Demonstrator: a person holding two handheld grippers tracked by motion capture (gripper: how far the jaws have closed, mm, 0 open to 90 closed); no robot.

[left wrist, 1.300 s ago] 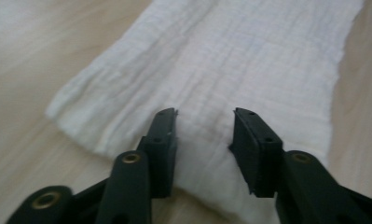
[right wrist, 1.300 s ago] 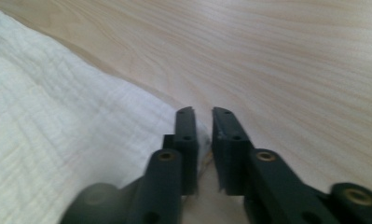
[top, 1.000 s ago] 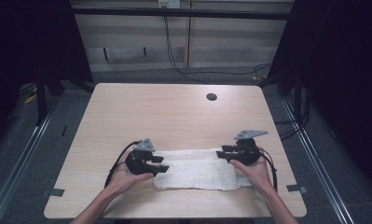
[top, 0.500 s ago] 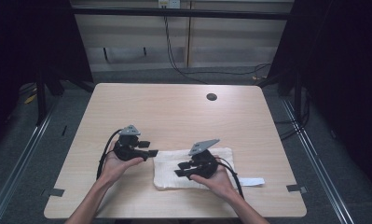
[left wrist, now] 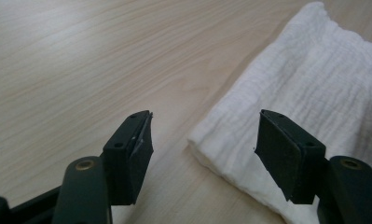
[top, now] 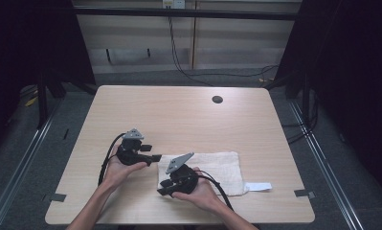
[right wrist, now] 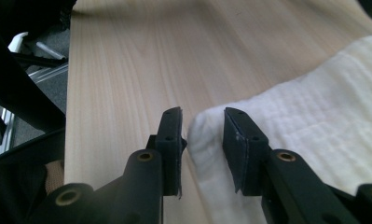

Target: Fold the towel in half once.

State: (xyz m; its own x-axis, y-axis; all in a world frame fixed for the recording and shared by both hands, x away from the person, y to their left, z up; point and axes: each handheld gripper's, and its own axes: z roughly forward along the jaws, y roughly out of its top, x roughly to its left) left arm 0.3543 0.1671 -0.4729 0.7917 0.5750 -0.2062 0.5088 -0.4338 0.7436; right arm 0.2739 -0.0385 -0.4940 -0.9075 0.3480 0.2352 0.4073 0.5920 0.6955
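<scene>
One broad wooden table (top: 188,120) carries the whole job, bare but for a small dark round hole (top: 217,99) toward its far edge and the work near the person's side. Next in size is the white towel (top: 212,167), lying folded over on itself near the front of the table, right of centre, with a small white tag (top: 258,186) poking out at its right end. The right gripper (top: 165,190) sits at the towel's near left corner, and in the right gripper view its jaws stand close together about the fold of cloth (right wrist: 207,126), pinching or very nearly pinching that edge; I cannot tell for sure that the pads press on it. The left gripper (top: 152,155) hovers just left of the towel's far left corner with its jaws spread wide, having just been opening, and the left gripper view shows nothing between them, the cloth's corner (left wrist: 221,135) lying below and ahead of the right-hand pad. The risk, as I judge it, is at that carried layer: if the right gripper lets go with the edges not lined up, the fold will sit skewed, and if the left gripper brushes the loose corner while passing, it could drag the top layer and rumple the stack.
</scene>
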